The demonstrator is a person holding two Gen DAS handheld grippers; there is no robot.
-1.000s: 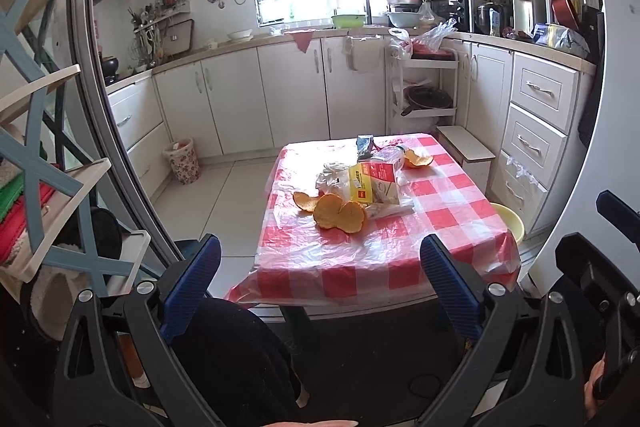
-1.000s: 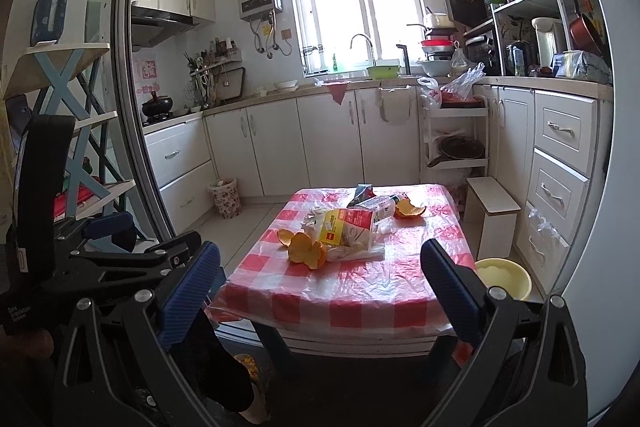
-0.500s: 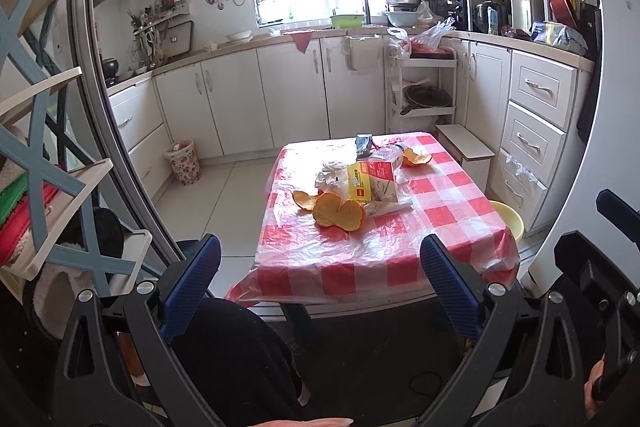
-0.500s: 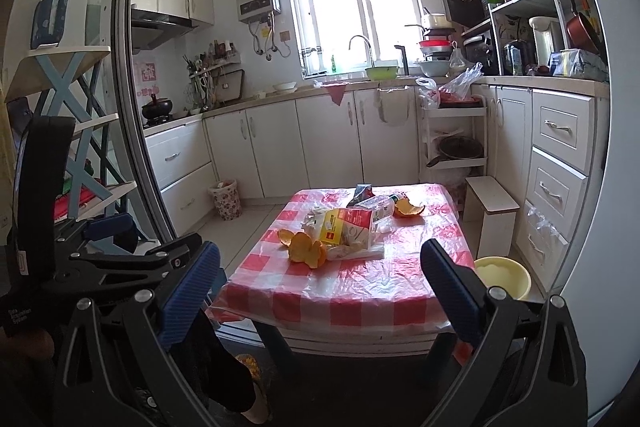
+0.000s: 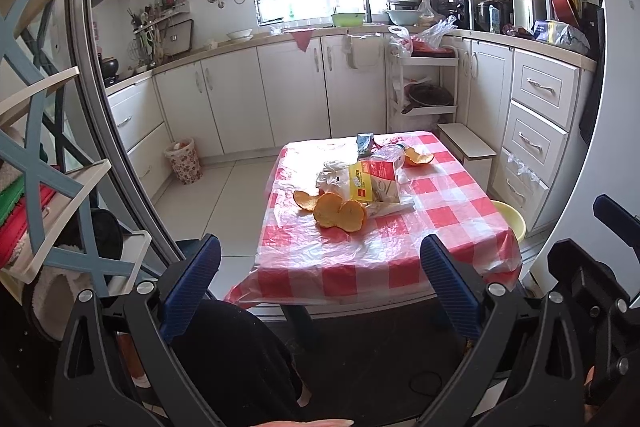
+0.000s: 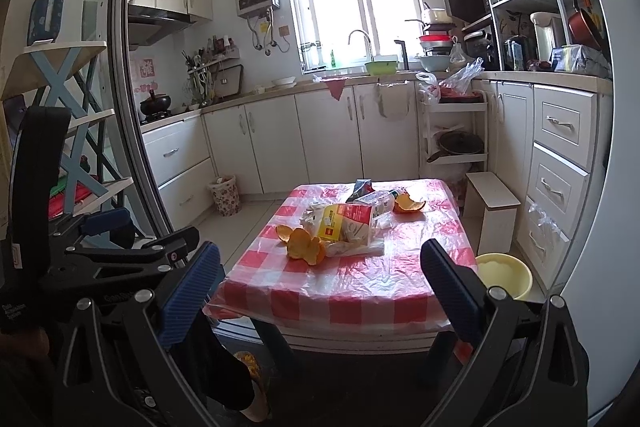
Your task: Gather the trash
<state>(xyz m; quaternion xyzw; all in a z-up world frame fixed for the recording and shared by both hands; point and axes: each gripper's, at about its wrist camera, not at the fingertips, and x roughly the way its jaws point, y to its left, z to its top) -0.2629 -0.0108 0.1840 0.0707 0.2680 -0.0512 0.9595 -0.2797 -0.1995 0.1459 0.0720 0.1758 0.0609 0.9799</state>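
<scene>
**Grippers and body: current pose**

Left gripper (image 5: 320, 283): jaws standing wide apart, nothing between the blue pads (image 5: 192, 281); pointing level and forward, held low. Its black frame is also showing at the left edge of the right wrist view (image 6: 120, 247), lying beside the right one.

Right gripper (image 6: 320, 283): jaws likewise spread wide, gripping nothing; pointing forward, slightly higher than the left. Part of it is showing at the right edge of the left wrist view.

Person: a dark-clothed leg (image 5: 228, 359) is showing below the left gripper.
</scene>
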